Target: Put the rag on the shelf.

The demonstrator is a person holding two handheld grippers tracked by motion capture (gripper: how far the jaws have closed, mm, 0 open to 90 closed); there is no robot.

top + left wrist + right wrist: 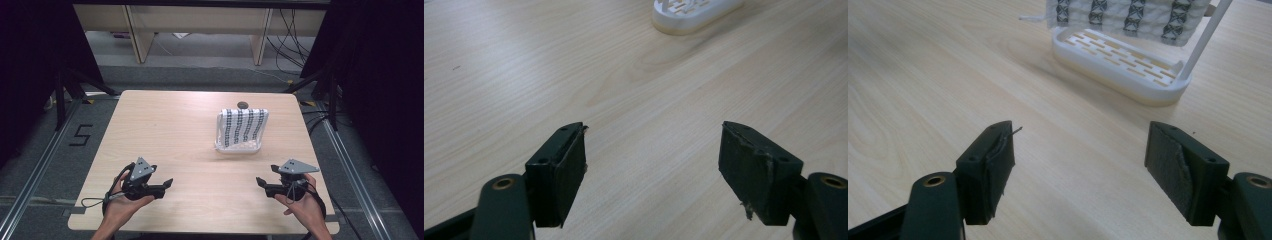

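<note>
A person sits at a light wooden surface (165, 130) and holds a tool in each hand. The left tool (167, 183) is near the front edge on the left side, and the person's left hand (122, 197) is wrapped around its back. The right tool (260, 181) is near the front edge on the right side, held by the right hand (300, 202). The two tools point in toward each other, with a wide bare patch of wood between them. Each one has a grey three-cornered plate on top. In the left gripper view the two black jaws stand far apart, and there is just wood between them. In the right gripper view the jaws also stand far apart with nothing in them. So both tools are wide open and hold nothing. The thing nearest to them is a white rack (239, 146) that stands past the middle of the surface, a bit to the right. A white cloth with dark striped patterns (242, 125) hangs over the rack's top bar. In the right gripper view the rack (1128, 65) has a flat base with slots, and the cloth (1128, 17) hangs above it. The left gripper view shows just a corner of the rack's base (689, 15) at the top. Both tools are well apart from the rack and the cloth.
</note>
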